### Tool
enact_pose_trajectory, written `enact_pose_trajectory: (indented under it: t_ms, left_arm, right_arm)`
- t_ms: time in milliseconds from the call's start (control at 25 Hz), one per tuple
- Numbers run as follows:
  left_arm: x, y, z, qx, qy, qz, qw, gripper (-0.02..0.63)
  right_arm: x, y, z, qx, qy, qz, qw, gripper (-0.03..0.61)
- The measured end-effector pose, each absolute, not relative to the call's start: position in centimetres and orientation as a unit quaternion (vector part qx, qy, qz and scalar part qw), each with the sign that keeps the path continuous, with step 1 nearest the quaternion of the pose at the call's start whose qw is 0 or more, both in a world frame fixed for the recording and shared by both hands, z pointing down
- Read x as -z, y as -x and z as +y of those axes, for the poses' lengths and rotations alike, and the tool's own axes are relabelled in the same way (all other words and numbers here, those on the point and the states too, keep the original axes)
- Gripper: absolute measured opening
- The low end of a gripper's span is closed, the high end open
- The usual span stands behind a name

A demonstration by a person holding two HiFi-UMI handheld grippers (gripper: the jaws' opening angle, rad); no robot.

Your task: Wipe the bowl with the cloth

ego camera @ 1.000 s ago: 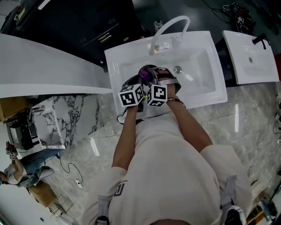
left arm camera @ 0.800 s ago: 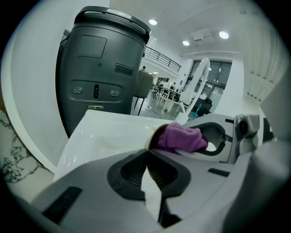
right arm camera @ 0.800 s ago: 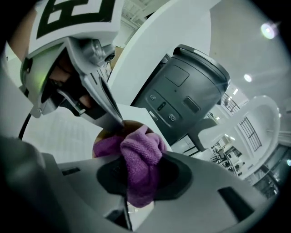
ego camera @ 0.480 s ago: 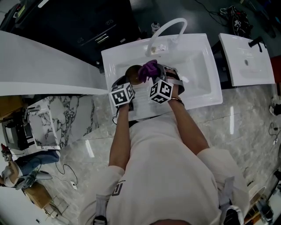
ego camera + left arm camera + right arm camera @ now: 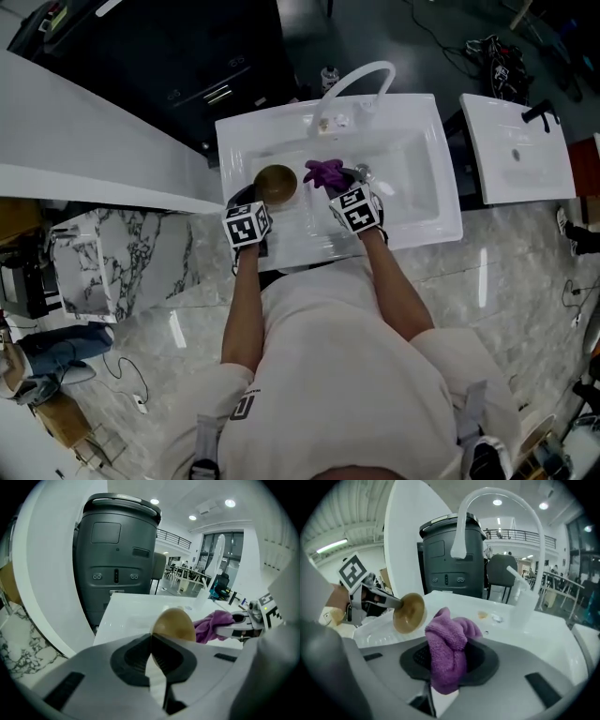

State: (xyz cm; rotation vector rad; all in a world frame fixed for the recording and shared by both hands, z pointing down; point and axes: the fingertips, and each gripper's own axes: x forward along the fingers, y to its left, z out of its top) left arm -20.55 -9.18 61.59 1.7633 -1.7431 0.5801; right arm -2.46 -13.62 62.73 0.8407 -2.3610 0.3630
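A small tan bowl [image 5: 276, 183] is held over the left half of the white sink [image 5: 422, 187], my left gripper [image 5: 261, 202] shut on its rim. From the left gripper view the bowl [image 5: 174, 625] stands on edge just past the jaws. My right gripper [image 5: 337, 183] is shut on a purple cloth [image 5: 325, 172], a short gap to the right of the bowl. In the right gripper view the cloth [image 5: 449, 646] bunches up between the jaws, and the bowl [image 5: 409, 612] faces it at left, its hollow toward the cloth.
A white curved faucet [image 5: 352, 80] rises behind the basin, with the drain [image 5: 364, 172] near the cloth. A second white sink [image 5: 511, 150] sits at right. A dark cabinet [image 5: 187, 56] stands behind, and a white counter [image 5: 84, 150] runs along the left.
Both grippers have moved apart over the basin: the bowl went left with the left gripper and the cloth came off it, staying in the right gripper.
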Motion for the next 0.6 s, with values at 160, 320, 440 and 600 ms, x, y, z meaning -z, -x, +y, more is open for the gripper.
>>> enact_pose_trajectory:
  t_ms: [160, 320, 440, 600]
  left_arm:
    - [-61.8, 19.8, -9.3, -0.212, -0.667, -0.65, 0.296, 0.014]
    - [-61.8, 19.5, -9.0, -0.197, -0.671, -0.643, 0.311, 0.014]
    - [-62.0, 19.2, -9.0, -0.193, -0.673, -0.64, 0.317, 0.014]
    - [-63.1, 18.5, -8.5, -0.209, -0.674, -0.617, 0.347, 0.014]
  right_arm:
    - [-62.2, 3.3, -13.4, -0.131, -0.302, -0.898, 0.293, 0.097]
    - [-62.3, 3.2, -13.2, -0.136, -0.304, -0.899, 0.285, 0.097]
    - [-62.4, 2.9, -13.2, -0.141, -0.307, -0.897, 0.284, 0.097]
    - [-62.9, 2.8, -13.1, -0.145, -0.306, -0.896, 0.287, 0.097]
